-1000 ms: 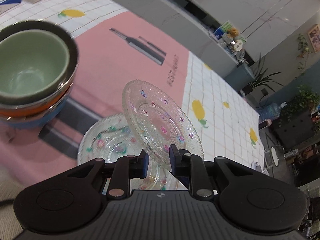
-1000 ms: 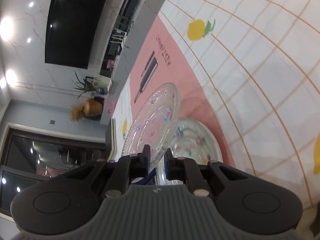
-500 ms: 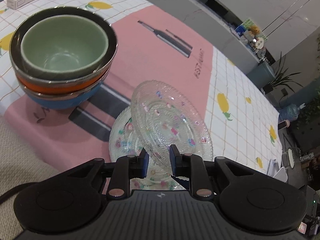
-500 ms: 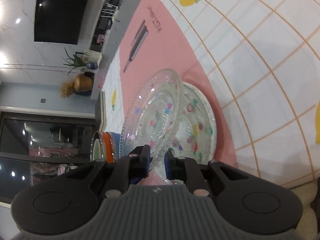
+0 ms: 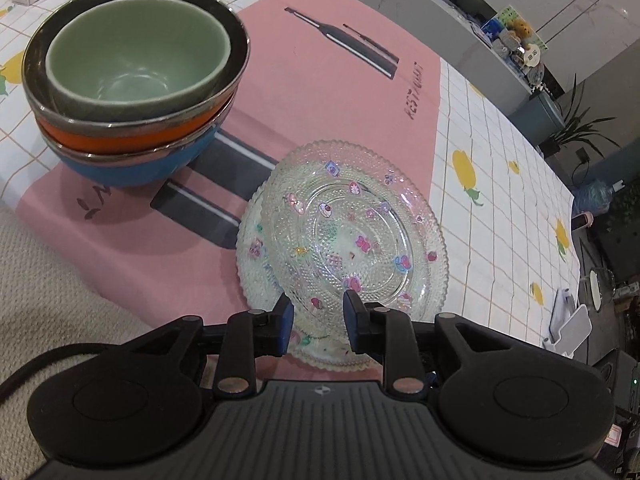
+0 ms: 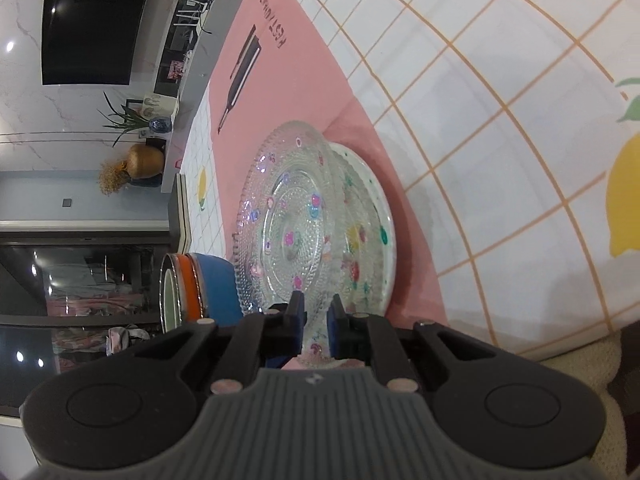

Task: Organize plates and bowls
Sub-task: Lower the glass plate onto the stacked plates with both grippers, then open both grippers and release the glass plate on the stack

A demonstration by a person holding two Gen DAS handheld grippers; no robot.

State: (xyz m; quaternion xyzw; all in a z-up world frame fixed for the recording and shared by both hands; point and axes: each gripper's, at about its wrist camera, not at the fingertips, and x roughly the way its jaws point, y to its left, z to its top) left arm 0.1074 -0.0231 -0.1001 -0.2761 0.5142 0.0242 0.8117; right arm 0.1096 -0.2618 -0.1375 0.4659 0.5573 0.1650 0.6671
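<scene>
Glass plate (image 5: 352, 236) overlaps lower plate (image 5: 256, 256) | left gripper (image 5: 318, 318) just loosening, rim between | right gripper (image 6: 316, 318) clamps rim

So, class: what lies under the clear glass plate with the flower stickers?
A second flowered glass plate lies under the top plate, its rim showing at the left and near side. Its middle is only blurrily visible through the glass.

Upper glass plate (image 5: 352, 236): clear, beaded, scalloped rim, coloured flower decals. Sits slightly tilted and offset on a lower glass plate (image 5: 256, 264) of like pattern, on the pink mat. Beside them, 1 stack of 3 bowls: green bowl (image 5: 136, 56) nested in orange bowl (image 5: 120, 140), in blue bowl (image 5: 136, 170). All upright.
</scene>
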